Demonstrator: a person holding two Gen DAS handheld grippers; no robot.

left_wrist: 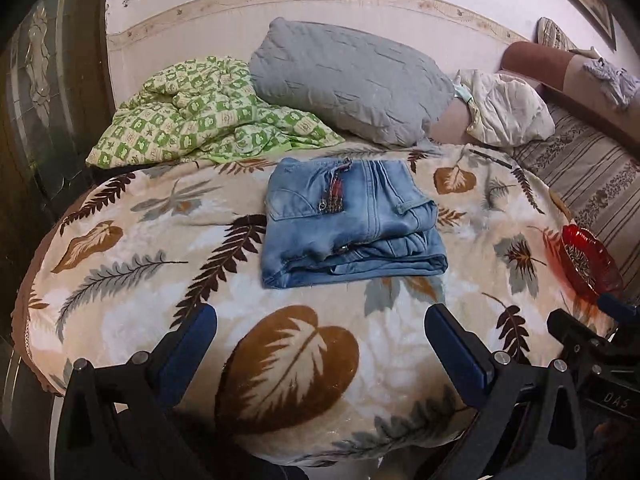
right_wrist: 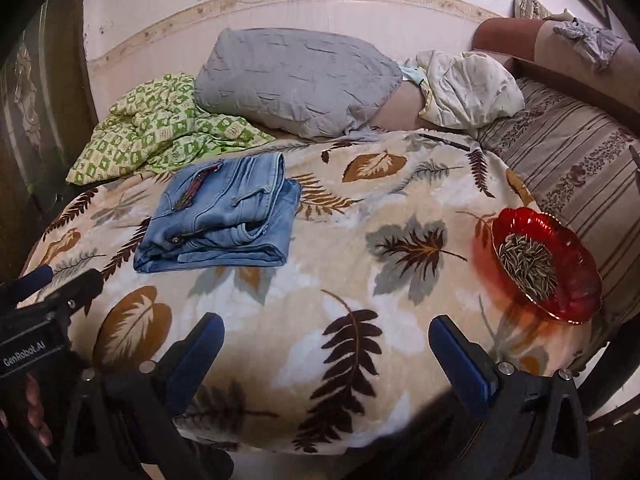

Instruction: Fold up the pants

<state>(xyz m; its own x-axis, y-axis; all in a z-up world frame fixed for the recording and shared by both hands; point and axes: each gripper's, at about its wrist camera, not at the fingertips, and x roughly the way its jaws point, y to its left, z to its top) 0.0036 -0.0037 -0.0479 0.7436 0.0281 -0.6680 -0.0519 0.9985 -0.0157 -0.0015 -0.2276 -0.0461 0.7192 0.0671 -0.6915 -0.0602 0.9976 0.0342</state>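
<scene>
- Jeans (left_wrist: 352,224) folded into a compact stack, lying mid-blanket (left_wrist: 140,248), waistband side up, touched by neither tool.
- Left gripper (left_wrist: 320,320): fingers spread wide, nothing between them, hovering near the blanket's front edge.
- Right gripper (right_wrist: 326,332): same, spread and empty.
- Behind jeans: green checkered cloth (left_wrist: 200,116), grey pillow (left_wrist: 352,80).
- Red bowl (right_wrist: 548,264) of seeds at the blanket's right edge.

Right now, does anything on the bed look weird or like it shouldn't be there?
Yes: a red glass bowl of seeds sits on the soft leaf blanket near the bed's right edge, tilted, so it might tip. A pen lies loose by the pillow. The jeans look neatly folded. Nothing has spilled.
</scene>
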